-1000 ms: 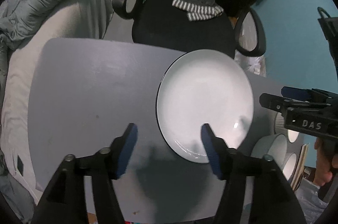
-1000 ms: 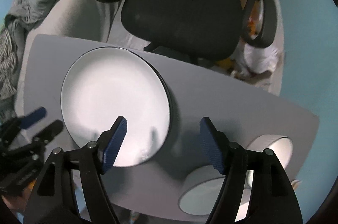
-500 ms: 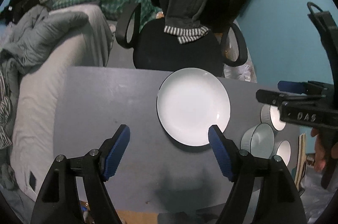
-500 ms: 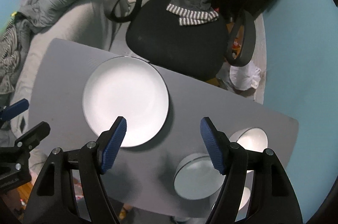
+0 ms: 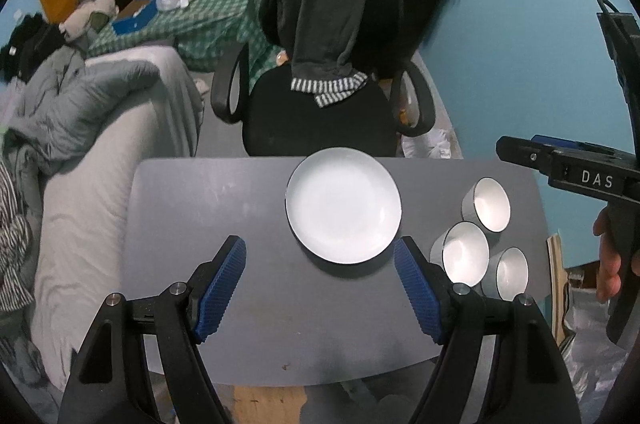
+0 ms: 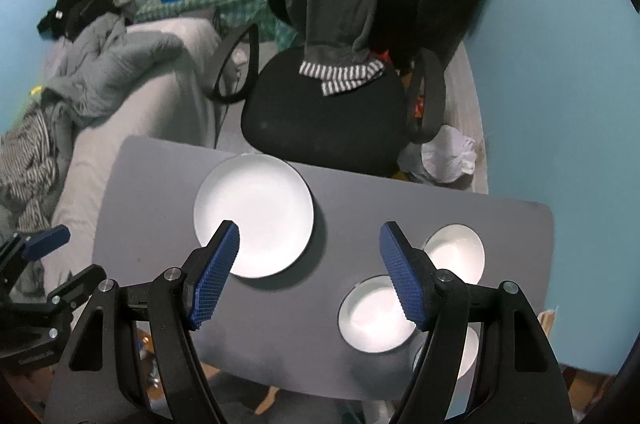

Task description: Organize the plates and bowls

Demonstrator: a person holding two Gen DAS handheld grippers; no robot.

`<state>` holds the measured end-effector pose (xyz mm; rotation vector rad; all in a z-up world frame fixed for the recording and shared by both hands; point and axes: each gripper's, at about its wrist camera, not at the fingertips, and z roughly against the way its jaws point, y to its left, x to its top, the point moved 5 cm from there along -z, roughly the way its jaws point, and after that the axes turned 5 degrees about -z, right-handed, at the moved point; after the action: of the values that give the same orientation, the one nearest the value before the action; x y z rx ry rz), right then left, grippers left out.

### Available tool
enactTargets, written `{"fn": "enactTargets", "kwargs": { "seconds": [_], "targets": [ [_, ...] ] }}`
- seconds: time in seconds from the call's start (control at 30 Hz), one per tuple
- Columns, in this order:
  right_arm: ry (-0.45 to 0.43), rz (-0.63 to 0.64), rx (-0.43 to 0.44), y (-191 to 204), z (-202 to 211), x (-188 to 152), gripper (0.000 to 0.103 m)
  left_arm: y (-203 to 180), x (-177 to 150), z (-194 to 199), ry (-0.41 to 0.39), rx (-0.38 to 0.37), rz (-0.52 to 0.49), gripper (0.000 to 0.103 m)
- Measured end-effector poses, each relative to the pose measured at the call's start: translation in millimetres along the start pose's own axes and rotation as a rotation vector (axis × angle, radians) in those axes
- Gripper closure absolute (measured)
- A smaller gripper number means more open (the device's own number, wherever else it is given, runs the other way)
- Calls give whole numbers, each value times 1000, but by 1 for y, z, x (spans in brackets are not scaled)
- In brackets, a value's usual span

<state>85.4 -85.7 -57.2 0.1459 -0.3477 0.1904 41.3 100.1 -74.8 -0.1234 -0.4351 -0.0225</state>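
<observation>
A white plate with a dark rim (image 5: 343, 204) (image 6: 256, 212) lies flat at the far middle of the grey table (image 5: 200, 204) (image 6: 280, 324). Three white bowls stand upright in a cluster on the table's right end: one farther back (image 5: 486, 204) (image 6: 454, 248), one in the middle (image 5: 466, 254) (image 6: 372, 316), one nearest (image 5: 508, 274), half hidden behind a finger in the right wrist view. My left gripper (image 5: 318, 244) (image 6: 76, 252) hovers well above the table, open and empty. My right gripper (image 6: 309, 230) (image 5: 520, 144) also hangs high, open, holding nothing.
A black office chair (image 5: 320, 112) draped with a dark garment stands just behind the table. A bed with grey bedding (image 5: 80, 144) runs along the left. The blue wall (image 5: 520, 44) is on the right. A hand (image 5: 608, 260) grips the right tool's handle.
Both grippers have risen well away from the table, so the plate and bowls look smaller. The left jaws have widened. The plate and bowls have not moved.
</observation>
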Motion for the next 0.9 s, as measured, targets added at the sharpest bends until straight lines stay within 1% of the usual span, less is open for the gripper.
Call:
{"fn": "enactTargets", "kwargs": {
  "seconds": [0.17,0.33,0.47,0.67,0.9],
  "targets": [
    [-65,-38,-6,-4,27,-3,31,-10,6,17,-30,-12,-50,23],
    [-117,-100,-7,-13,53,-10,31,-21,11,30,-48,-53,-64,23],
    [-148,-143,-35,-24,69,-17,31,-27,13,41,-65,-75,-88,23],
    [-174,-216,-44,-36,85,-32,31,-41,17,49,-79,-92,-147,23],
    [-195,-293,-105,-56,97,-49,31,-59,17,45,-70,-136,-196,23]
  ]
}}
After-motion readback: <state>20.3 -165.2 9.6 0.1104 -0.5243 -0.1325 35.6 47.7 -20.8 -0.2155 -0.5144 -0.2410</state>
